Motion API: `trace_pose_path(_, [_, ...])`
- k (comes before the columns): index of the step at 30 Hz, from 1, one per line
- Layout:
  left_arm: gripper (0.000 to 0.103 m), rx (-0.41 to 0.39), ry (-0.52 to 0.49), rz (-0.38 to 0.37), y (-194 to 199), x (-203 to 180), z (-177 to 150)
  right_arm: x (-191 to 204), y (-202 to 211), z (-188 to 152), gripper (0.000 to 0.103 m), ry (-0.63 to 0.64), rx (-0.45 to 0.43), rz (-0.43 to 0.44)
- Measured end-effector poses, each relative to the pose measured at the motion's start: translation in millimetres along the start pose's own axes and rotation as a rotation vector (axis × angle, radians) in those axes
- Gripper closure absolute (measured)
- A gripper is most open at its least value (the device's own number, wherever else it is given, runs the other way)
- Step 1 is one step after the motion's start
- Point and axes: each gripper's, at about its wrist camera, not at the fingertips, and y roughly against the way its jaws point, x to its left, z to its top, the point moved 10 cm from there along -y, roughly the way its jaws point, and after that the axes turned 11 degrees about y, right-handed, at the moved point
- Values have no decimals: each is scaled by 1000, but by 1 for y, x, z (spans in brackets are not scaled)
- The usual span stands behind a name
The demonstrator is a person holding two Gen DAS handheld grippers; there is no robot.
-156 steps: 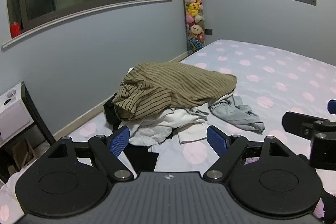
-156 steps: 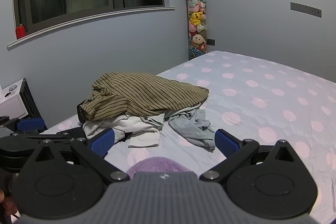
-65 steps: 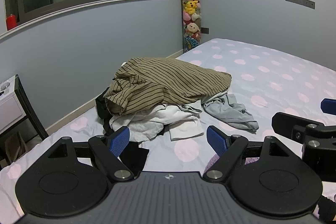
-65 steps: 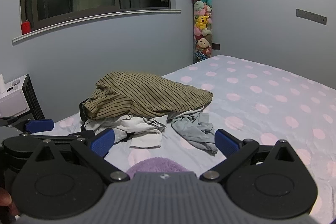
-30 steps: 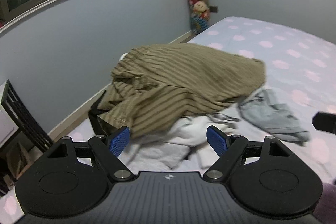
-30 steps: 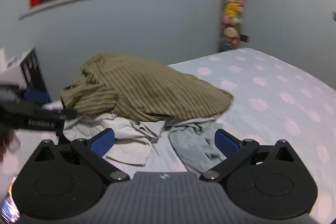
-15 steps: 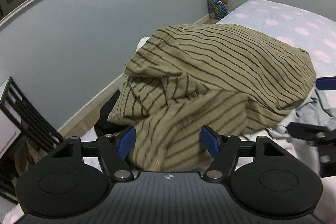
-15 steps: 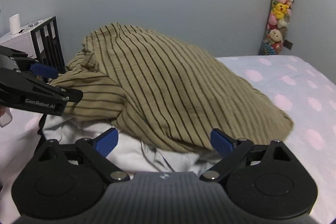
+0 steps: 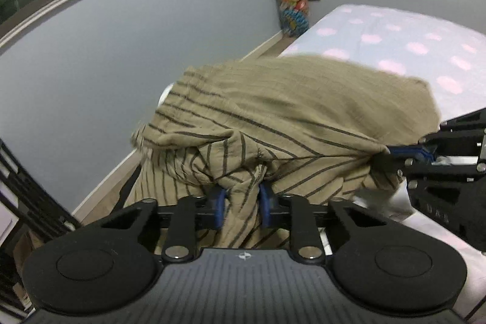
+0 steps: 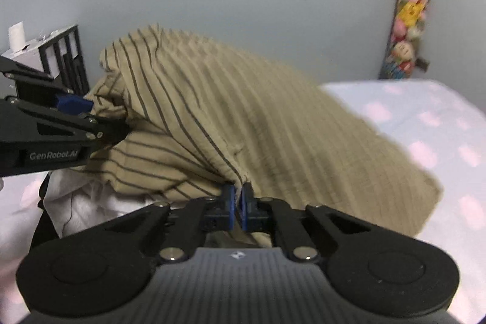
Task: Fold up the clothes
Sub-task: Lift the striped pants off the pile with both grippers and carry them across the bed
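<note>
Both grippers gripping olive-tan striped cloth garment (image 9: 297, 111): left gripper (image 9: 241, 202) closing on bunched near edge, right gripper (image 10: 237, 204) clenched on hem; garment stretching between them.

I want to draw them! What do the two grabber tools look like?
Both are black. The left gripper and right gripper have angular linkage bars with silver screws, two round discs, a ribbed grey body and blue pads on the jaws. One side reads "GenRobot.AI" in white.
</note>
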Motion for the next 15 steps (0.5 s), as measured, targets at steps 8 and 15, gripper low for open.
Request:
trace_pose_path(8, [97, -175, -69, -124, 99, -58, 50, -43, 120, 32, 100, -6, -111, -203])
trace_pose_path(15, [97, -331, -147, -268, 209, -129, 71, -86, 265, 26, 101, -90, -202, -397])
